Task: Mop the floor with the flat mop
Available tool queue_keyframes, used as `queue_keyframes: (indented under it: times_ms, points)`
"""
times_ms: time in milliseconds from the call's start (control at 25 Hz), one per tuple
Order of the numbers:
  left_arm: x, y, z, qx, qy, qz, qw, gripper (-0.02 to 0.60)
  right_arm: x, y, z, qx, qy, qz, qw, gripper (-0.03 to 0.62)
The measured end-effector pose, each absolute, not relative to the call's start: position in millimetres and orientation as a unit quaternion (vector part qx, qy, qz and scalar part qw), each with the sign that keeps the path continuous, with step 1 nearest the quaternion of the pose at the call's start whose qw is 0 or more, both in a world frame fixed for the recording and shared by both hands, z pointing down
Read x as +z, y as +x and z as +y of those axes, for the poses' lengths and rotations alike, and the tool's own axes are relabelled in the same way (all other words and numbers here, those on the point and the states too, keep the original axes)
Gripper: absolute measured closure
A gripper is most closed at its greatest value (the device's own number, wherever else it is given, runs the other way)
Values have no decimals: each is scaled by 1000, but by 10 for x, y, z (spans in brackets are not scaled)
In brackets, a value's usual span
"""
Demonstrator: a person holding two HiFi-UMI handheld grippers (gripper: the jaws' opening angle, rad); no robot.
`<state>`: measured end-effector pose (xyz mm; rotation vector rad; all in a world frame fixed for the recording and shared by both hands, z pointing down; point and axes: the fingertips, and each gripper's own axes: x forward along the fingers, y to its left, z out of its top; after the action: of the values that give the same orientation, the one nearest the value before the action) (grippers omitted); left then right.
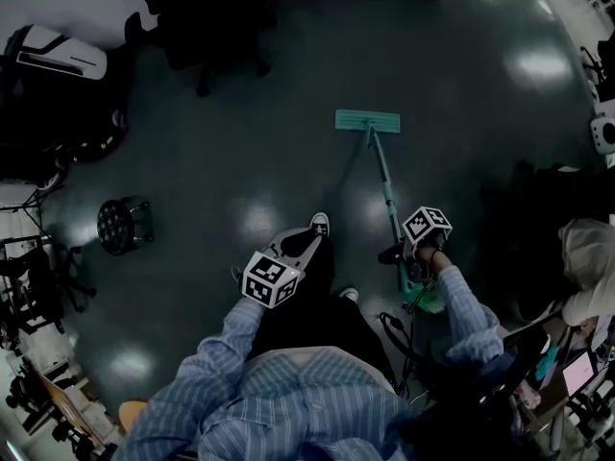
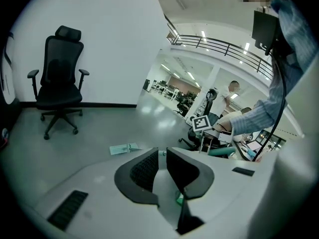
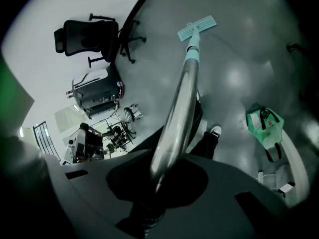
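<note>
Glossy dark floor (image 1: 240, 152) carries mop (image 1: 368, 120); right gripper (image 3: 158, 177) clamps its handle (image 3: 182, 98), left gripper (image 2: 162, 159) slightly parted, empty.

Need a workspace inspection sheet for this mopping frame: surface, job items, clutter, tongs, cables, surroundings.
Surface: dark glossy floor, with reflections of the ceiling lights.
Job's things: teal flat mop head lies flat on the floor; its silver metal handle leads to the right tongs.
Clutter: green fabric bag on the floor near the person's shoe; black round stool stands apart at the left.
Grippers: right tongs shut on the handle; left tongs slightly apart, empty.
Cables: black cable looped at the person's right side.
Surroundings: black office chair against the white wall; another person at the right edge.
</note>
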<state>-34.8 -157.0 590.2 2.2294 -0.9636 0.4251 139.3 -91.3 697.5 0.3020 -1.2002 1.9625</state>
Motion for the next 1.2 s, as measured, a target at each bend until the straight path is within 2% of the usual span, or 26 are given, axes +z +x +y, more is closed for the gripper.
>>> queue_keyframes:
  times_ms: [320, 600, 1000, 1200]
  points:
    - [6019, -622, -2435, 165, 848, -373, 340, 529, 7211, 1061, -2584, 771, 158, -491, 374, 530]
    - [6152, -804, -2778, 161, 834, -386, 359, 529, 7400, 873, -3696, 759, 171, -495, 387, 530]
    - [6488, -1125, -2783, 147, 794, -421, 414, 529, 7687, 616, -5057, 756, 221, -500, 359, 534]
    - [6594, -1130, -2657, 155, 790, -418, 421, 529, 7722, 522, -5337, 766, 252, -490, 332, 548]
